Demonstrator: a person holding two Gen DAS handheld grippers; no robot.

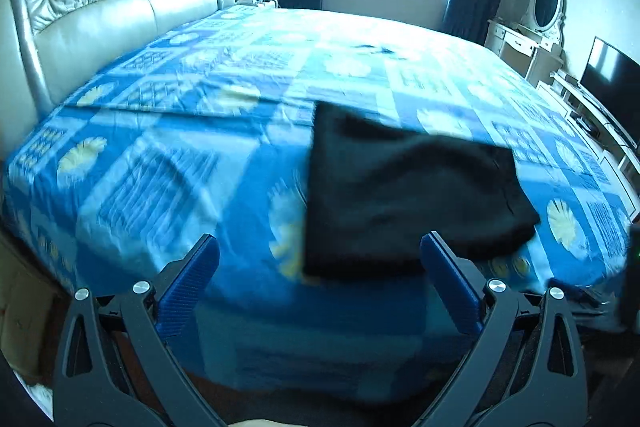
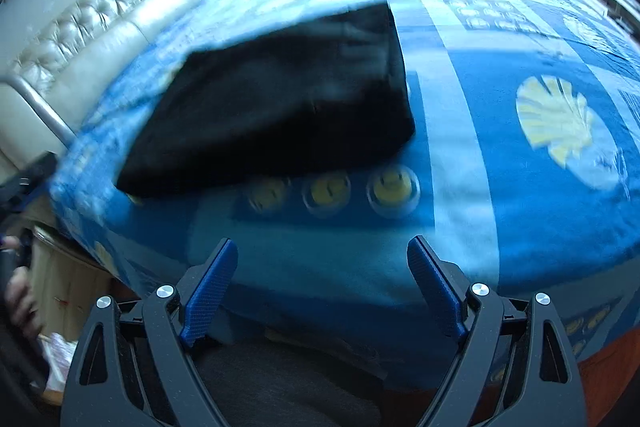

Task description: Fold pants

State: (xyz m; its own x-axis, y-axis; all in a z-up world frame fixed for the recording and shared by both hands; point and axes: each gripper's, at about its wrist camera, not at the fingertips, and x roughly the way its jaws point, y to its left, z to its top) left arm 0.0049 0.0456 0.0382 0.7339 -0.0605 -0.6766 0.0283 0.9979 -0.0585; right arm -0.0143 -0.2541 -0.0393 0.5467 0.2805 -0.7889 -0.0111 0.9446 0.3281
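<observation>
The pants [image 1: 408, 191] lie folded into a dark, compact rectangle on the bed [image 1: 168, 163], near its front edge (the sheet is blue with pale flower prints). Both the left claw [image 1: 320, 247] and the right claw [image 2: 322, 251] stand wide open, empty, clear of the cloth.
</observation>
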